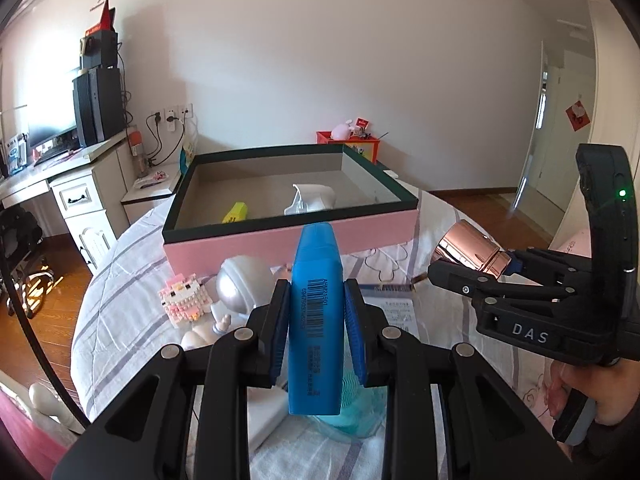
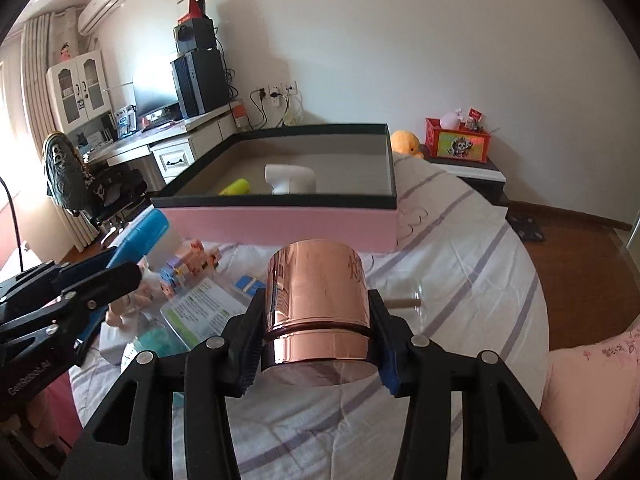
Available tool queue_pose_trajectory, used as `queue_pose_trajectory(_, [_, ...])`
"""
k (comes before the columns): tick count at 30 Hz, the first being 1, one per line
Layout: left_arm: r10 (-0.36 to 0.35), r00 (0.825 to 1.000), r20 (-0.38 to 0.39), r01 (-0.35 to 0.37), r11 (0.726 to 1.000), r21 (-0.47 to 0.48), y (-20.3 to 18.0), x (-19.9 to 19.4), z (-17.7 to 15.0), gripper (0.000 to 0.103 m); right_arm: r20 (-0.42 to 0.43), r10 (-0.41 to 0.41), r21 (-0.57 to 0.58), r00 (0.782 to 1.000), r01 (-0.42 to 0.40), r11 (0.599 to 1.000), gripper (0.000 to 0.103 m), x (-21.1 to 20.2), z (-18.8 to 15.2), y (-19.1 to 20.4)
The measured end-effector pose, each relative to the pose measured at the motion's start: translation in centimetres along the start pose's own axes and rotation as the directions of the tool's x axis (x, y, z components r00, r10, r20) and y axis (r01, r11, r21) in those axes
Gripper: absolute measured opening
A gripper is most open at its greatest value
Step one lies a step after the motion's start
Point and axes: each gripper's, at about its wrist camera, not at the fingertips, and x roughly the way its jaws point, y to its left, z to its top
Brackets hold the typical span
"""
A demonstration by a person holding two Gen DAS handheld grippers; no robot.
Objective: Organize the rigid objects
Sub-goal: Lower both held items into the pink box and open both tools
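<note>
My left gripper (image 1: 316, 300) is shut on a blue highlighter marker (image 1: 316, 312) with a barcode, held above the bed in front of the pink box (image 1: 280, 244). My right gripper (image 2: 320, 312) is shut on a rose-gold metal canister (image 2: 320, 300), also held above the bed short of the box (image 2: 280, 224). The right gripper with the canister (image 1: 468, 250) shows at the right of the left wrist view. The left gripper with the marker (image 2: 140, 236) shows at the left of the right wrist view. The open box holds a yellow marker (image 1: 236, 212) and a white plastic piece (image 1: 312, 198).
On the striped bedsheet (image 1: 120, 300) lie a pink block figure (image 1: 184, 298), a silver astronaut figure (image 1: 236, 284), a leaflet (image 2: 200, 312), a white box and a teal item (image 1: 352, 408). A desk (image 1: 80, 176) stands left, a red box (image 2: 456, 140) on a nightstand right.
</note>
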Motion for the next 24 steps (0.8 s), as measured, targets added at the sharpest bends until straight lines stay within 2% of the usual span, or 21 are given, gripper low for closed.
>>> queue_pose_trajectory(6, [0.032,0.999,0.034,-0.032,0.999,0.015,1.7,2.2,5.1,0.027,0.052,0.009,-0.062,0.999,-0.006,0.998,0.049,1.1,5.6,0.7])
queue_pose_trajectory(9, [0.045,0.999,0.018,-0.045,0.999,0.019,2.8,4.7,7.6,0.027,0.047,-0.002,-0.076,0.999,0.006,0.997,0.049,3.2,8.2,0.7])
queue_pose_trajectory(12, [0.053,0.998,-0.019,-0.052,0.998,0.018,3.9,7.7,9.7,0.027,0.022,-0.021,-0.08,1.0,0.023,0.997,0.049,5.9,10.2,0.2])
queue_pose_trajectory(16, [0.036,0.993,-0.108,-0.036,0.999,0.008,5.1,12.1,11.1,0.027,-0.043,-0.069,-0.094,0.997,0.065,0.993,0.049,10.2,11.5,-0.6])
queue_pose_trajectory(19, [-0.047,0.98,-0.192,0.039,0.998,-0.048,5.7,14.6,11.5,0.027,-0.103,-0.11,-0.112,0.989,0.099,0.989,0.049,13.1,11.5,-1.1])
queue_pose_trajectory(21, [-0.046,0.973,-0.225,0.037,0.998,-0.042,5.6,15.8,11.7,0.027,-0.133,-0.112,-0.114,0.985,0.097,0.989,0.049,14.4,11.1,-1.4])
queue_pose_trajectory(24, [-0.006,0.964,-0.265,0.001,1.0,-0.02,5.4,17.3,11.5,0.027,-0.149,-0.115,-0.129,0.982,0.096,0.987,0.049,15.2,10.5,-1.5])
